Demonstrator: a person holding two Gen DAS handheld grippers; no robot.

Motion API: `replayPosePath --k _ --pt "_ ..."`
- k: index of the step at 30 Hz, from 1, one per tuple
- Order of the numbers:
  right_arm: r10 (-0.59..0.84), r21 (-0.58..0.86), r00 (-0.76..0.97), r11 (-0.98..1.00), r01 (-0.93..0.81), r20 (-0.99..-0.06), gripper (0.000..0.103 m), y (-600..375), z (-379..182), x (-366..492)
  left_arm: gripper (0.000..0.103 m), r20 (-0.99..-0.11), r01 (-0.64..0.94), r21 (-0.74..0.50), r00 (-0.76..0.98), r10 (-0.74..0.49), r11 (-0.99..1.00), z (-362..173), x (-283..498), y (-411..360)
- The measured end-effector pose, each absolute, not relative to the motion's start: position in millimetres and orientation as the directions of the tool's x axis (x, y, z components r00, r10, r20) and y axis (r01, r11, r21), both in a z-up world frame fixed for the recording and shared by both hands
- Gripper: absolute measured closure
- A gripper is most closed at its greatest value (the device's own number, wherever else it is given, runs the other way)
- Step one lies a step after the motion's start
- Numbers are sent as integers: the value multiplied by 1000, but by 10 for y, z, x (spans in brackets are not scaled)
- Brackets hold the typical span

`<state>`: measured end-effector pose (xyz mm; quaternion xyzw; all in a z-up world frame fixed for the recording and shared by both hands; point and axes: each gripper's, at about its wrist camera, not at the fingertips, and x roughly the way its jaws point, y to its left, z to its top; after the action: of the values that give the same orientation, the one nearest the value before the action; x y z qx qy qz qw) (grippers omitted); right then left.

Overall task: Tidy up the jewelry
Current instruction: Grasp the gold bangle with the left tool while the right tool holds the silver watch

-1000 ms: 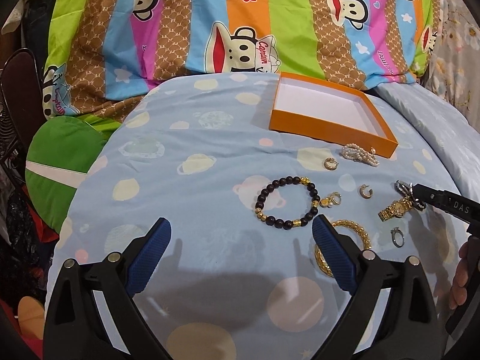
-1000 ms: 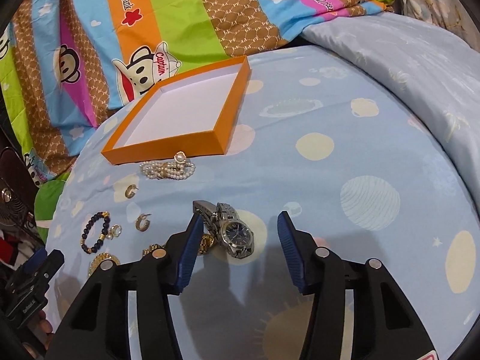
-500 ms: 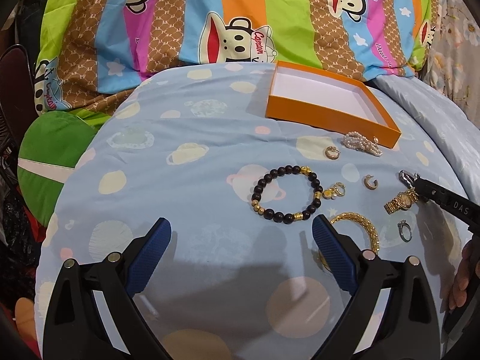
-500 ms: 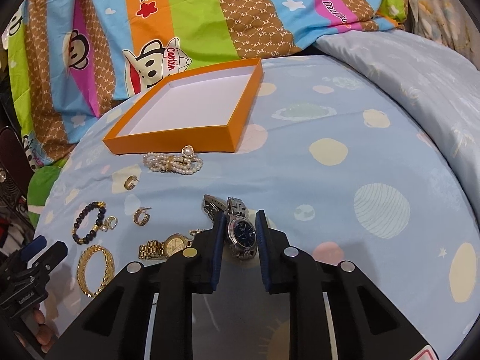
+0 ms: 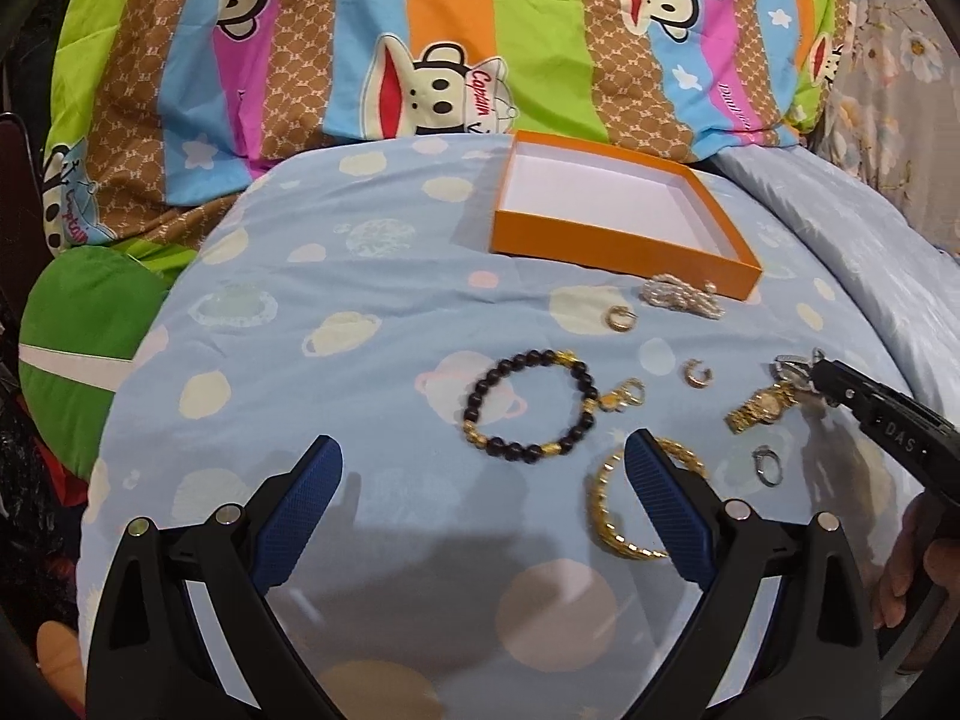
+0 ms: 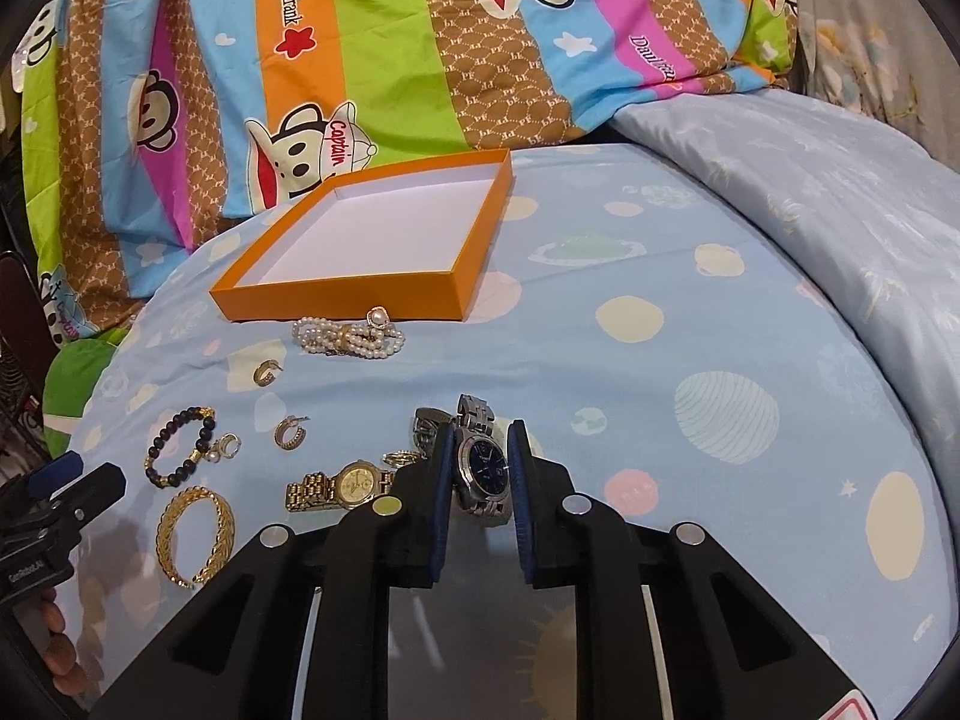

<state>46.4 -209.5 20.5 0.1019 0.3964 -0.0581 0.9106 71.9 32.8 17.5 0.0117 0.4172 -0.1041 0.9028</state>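
Note:
An empty orange box [image 6: 360, 252] [image 5: 618, 216] sits at the back of the blue bedspread. My right gripper [image 6: 480, 462] is shut on a silver watch [image 6: 480, 465] with a dark blue dial, low over the spread; it shows at the right edge of the left wrist view [image 5: 822, 378]. Beside it lie a gold watch [image 6: 339, 486] [image 5: 759, 408], a pearl bracelet [image 6: 348, 336] [image 5: 681, 297], a black bead bracelet [image 5: 528, 414] [image 6: 177, 447], a gold chain bracelet [image 5: 624, 504] [image 6: 192, 531], gold earrings [image 5: 697, 373] and a silver ring [image 5: 765, 471]. My left gripper [image 5: 483, 480] is open and empty, just short of the bead bracelet.
A striped monkey-print quilt [image 5: 420, 36] is piled behind the box. A grey-blue duvet [image 6: 810, 180] rises at the right. A green cushion [image 5: 78, 324] lies off the left edge of the spread.
My right gripper has closed on the silver watch, which it straddled open a second ago. My left gripper has drawn back slightly and stays open.

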Motion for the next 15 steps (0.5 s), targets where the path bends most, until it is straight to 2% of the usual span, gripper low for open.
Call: replayPosePath --k 4,15 --pt "-28 139 682 972 188 -731 87 -2086 203 420 10 -775 232 -108 589 -228 967 83 607 199" --pt "-17 153 680 970 189 -733 88 -2100 194 402 10 -796 302 -50 563 -220 952 -32 561 -297"
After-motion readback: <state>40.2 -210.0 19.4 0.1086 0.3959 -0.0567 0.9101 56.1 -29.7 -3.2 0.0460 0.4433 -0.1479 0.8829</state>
